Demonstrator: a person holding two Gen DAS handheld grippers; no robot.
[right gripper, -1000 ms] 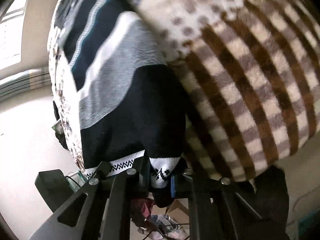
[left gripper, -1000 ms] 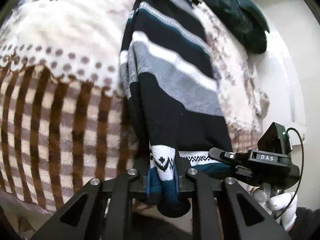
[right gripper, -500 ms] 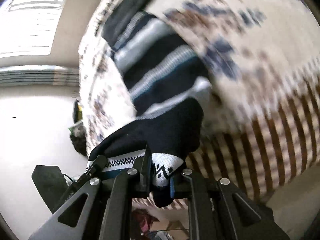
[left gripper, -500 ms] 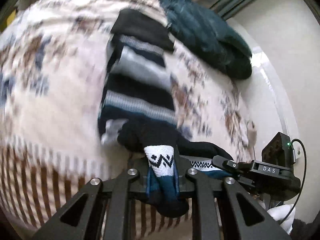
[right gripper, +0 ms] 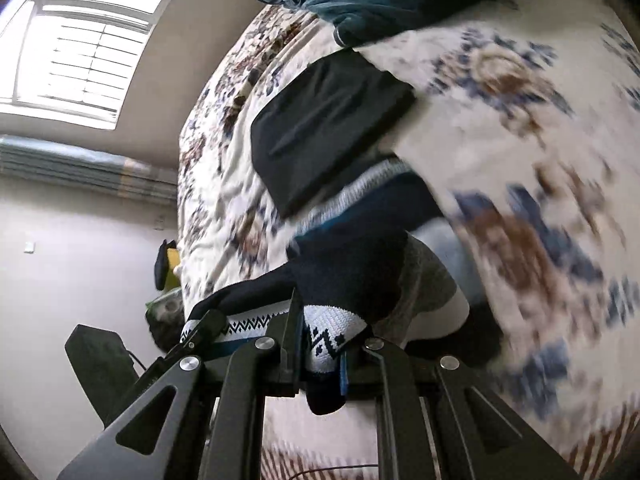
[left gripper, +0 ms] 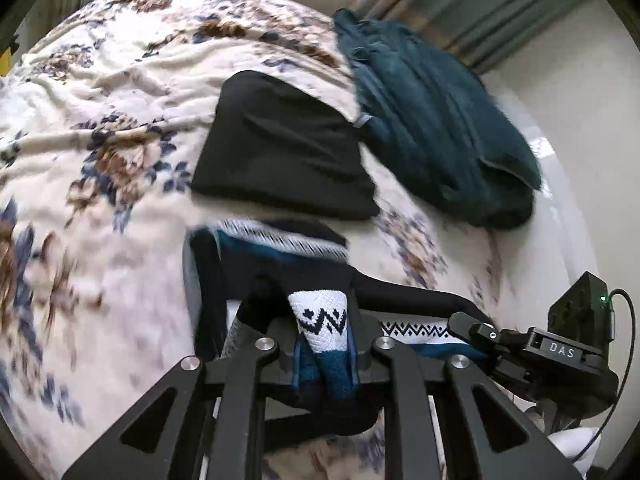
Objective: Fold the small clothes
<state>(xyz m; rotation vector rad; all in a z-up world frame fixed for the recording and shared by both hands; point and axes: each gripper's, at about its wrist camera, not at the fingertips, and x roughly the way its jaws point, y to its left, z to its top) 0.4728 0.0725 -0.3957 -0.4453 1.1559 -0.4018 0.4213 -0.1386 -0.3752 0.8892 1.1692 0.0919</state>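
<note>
A dark knitted sweater point(left gripper: 280, 248) with white, grey and teal stripes hangs doubled over the floral bed. Its patterned white hem is pinched in my left gripper point(left gripper: 322, 332), which is shut on it. My right gripper point(right gripper: 320, 340) is shut on the same hem at the sweater's point(right gripper: 360, 264) other corner, and it shows at the lower right of the left wrist view point(left gripper: 476, 330). The hem runs taut between the two. A folded black garment point(left gripper: 280, 144) lies flat just beyond the sweater, also in the right wrist view point(right gripper: 328, 120).
A dark teal fleece bundle point(left gripper: 432, 120) lies at the bed's far right, beside the black garment. The floral bedspread point(left gripper: 100, 120) covers the bed. Striped curtains point(left gripper: 480, 4) hang behind. A window point(right gripper: 80, 44) and pale wall are left in the right wrist view.
Both grippers carried the sweater's hem up the bed, away from the brown checked blanket, folding the sweater over itself. The black garment and teal bundle came into full view.
</note>
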